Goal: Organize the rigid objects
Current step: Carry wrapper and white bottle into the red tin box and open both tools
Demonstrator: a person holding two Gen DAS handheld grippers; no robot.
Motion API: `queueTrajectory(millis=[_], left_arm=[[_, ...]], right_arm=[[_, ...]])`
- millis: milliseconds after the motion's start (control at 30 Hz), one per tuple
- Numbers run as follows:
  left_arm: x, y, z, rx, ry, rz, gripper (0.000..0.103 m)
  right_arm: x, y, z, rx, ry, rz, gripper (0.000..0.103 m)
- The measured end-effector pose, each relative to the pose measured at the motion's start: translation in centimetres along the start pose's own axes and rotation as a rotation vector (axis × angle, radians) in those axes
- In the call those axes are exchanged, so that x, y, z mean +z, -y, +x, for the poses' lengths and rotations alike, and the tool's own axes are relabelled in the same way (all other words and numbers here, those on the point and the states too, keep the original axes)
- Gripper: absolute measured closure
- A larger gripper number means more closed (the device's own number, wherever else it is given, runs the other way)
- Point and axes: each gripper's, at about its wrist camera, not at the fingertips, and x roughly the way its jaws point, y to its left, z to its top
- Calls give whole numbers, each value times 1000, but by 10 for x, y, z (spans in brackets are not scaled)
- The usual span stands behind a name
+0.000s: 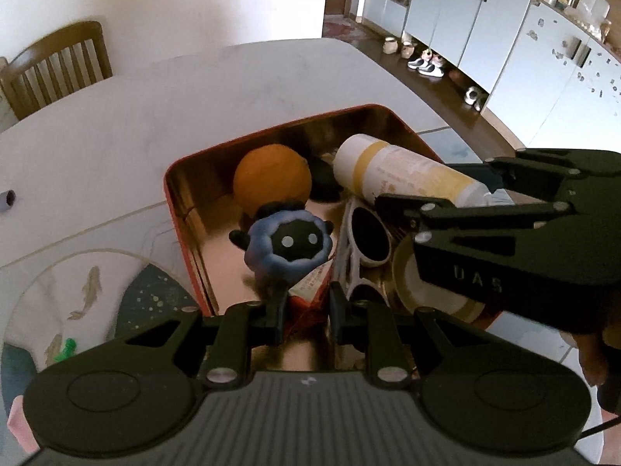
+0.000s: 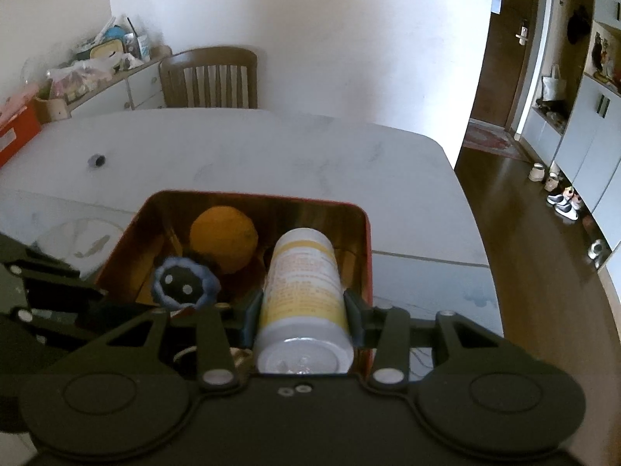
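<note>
A red tin box [image 1: 182, 209] [image 2: 365, 240] with a shiny inside stands on the white table. It holds an orange [image 1: 271, 182] [image 2: 223, 237], white sunglasses [image 1: 366, 240], a round tin [image 1: 423, 295] and a red packet [image 1: 310, 283]. My right gripper [image 2: 302, 310] is shut on a white and yellow bottle [image 2: 302, 291] [image 1: 403, 171], held over the box. My left gripper [image 1: 304, 318] is open over the box's near edge. A blue flower-shaped toy with a black face [image 1: 289, 244] [image 2: 184, 281] stands just beyond its left finger [image 1: 275, 310]; whether they touch is unclear.
A plate with fish pattern [image 1: 58, 279] lies left of the box, with a small green piece [image 1: 66, 349] on it. A small tube [image 1: 7, 198] [image 2: 96, 160] lies on the table. A wooden chair [image 2: 209, 77] stands at the far side. The table edge [image 2: 465, 202] drops off at the right.
</note>
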Motion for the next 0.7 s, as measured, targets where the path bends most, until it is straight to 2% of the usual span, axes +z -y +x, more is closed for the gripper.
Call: queueTrajectory(millis=[300, 700], left_arm=[[4, 5, 9, 6, -32, 26, 82], [-1, 9, 7, 2, -44, 33, 81]], right_arm=[[-3, 3, -5, 18, -42, 14, 58], [-10, 9, -30, 49, -53, 62, 49]])
